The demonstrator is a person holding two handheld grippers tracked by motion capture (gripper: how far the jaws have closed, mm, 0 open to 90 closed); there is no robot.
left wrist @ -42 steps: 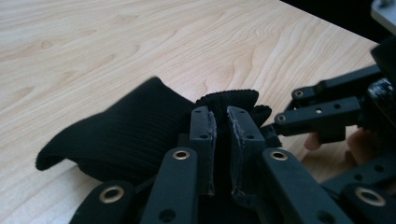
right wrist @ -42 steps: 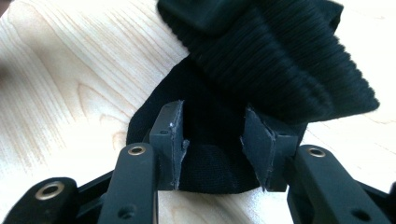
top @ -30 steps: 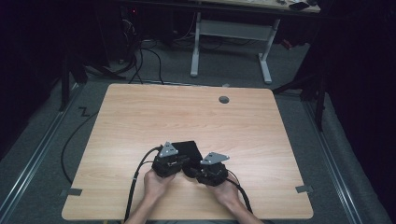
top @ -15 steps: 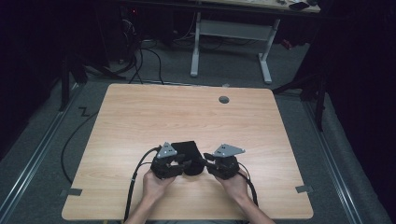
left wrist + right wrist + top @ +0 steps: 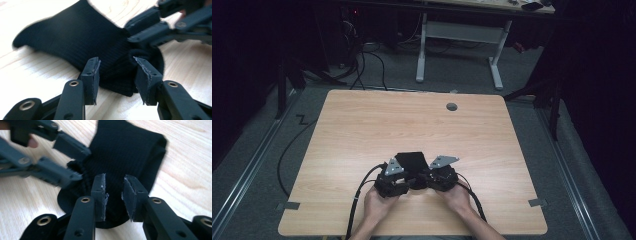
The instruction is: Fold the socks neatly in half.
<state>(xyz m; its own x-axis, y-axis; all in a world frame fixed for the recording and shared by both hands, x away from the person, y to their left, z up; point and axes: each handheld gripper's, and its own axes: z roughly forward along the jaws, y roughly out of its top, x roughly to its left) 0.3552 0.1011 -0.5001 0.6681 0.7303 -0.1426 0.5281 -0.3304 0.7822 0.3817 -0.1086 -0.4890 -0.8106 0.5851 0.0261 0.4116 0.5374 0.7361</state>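
A black knitted cloth [image 5: 411,161], folded flat into a rough rectangle, lies on the wooden counter [image 5: 362,130] close to the near edge and about midway between the left and right edges. In the high view its long axis runs from the near edge toward the far edge, tilted a little to the right, with the far end free and the near end tucked between the two tools. In the left gripper view the cloth [image 5: 82,37] stretches away up and to the left, its ribbed weave plain to see, and its near end is bunched into a rounded lump. No brand, label or writing can be read on the cloth or the tools.

The left gripper [image 5: 398,181] sits at the cloth's near left corner, the right gripper [image 5: 432,177] at its near right corner, the two almost touching each other. The left gripper's fingers [image 5: 91,75] have just been opening; they stand apart with the cloth's near edge lying between them, and the pads do not press on it. The right gripper's fingers [image 5: 100,192] stand apart too, nearer together, after closing and then easing slightly wider; the cloth [image 5: 125,152] lies under and between them, with a gap at each pad. The person's hands [image 5: 379,205] come in from the near edge.
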